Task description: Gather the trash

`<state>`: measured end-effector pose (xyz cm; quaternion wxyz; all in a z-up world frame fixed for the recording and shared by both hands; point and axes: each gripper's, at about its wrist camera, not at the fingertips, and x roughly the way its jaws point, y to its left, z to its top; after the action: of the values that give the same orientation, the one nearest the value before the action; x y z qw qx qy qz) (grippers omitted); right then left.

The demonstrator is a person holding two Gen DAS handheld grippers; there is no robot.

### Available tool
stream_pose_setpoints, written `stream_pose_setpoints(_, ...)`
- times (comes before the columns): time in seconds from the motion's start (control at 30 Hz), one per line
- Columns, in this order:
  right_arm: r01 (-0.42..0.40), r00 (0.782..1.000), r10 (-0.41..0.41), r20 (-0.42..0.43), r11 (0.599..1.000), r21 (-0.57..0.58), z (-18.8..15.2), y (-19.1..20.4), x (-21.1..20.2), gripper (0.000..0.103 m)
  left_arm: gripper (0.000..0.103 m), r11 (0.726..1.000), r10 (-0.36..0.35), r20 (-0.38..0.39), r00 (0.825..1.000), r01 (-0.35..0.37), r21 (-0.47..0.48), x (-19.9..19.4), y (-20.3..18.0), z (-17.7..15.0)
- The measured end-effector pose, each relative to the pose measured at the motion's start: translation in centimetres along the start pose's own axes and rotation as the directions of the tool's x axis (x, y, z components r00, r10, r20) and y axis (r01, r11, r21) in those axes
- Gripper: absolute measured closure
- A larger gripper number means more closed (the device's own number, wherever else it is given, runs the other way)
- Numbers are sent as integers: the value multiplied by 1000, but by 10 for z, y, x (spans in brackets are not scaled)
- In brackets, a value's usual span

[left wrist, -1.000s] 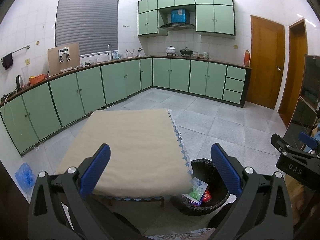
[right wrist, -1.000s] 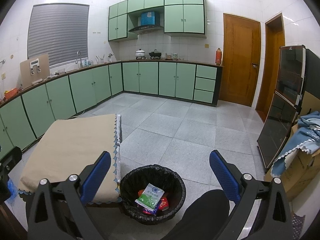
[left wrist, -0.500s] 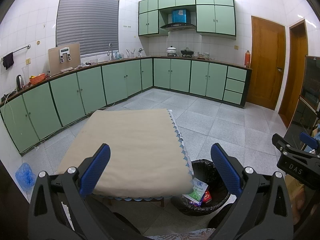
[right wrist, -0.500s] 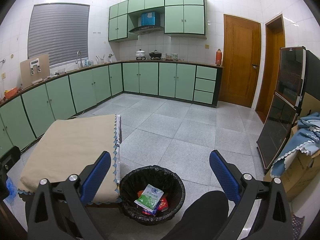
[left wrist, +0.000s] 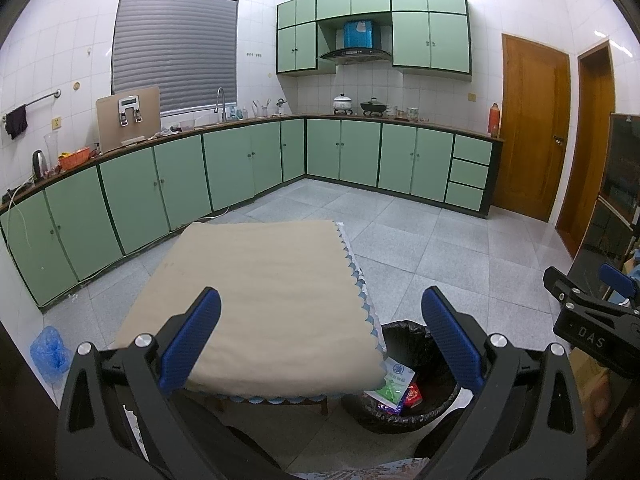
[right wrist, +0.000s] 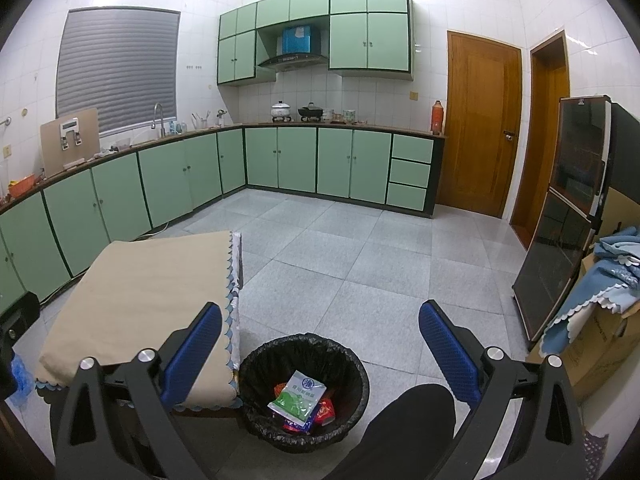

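A black-lined trash bin (right wrist: 276, 364) stands on the floor right of a small table with a beige cloth (right wrist: 140, 292). Inside lie a green-and-white packet (right wrist: 298, 398) and red wrappers (right wrist: 326, 410). My right gripper (right wrist: 320, 344) is open and empty, above the bin. My left gripper (left wrist: 320, 332) is open and empty, above the table's near edge (left wrist: 280, 380); the bin (left wrist: 436, 404) and packet (left wrist: 394, 384) show at its lower right. The right gripper's body (left wrist: 592, 320) shows at the right edge of the left wrist view.
Green cabinets (right wrist: 168, 180) line the left and back walls. A dark glass cabinet (right wrist: 560, 224) and a cardboard box with blue cloth (right wrist: 604, 292) stand at right. A blue plastic bag (left wrist: 48, 350) lies on the floor at left. A dark knee (right wrist: 404, 428) is beside the bin.
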<state>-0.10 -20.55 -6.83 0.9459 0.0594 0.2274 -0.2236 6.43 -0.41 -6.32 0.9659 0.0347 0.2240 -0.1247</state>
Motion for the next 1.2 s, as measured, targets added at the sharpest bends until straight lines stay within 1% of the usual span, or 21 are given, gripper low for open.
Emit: stream_pose_setpoints(1.2, -2, 1000, 2, -3, 1000, -2, 0, -1, -1, 6, 6, 1000, -2, 1, 1000, 2, 0, -2, -1, 0)
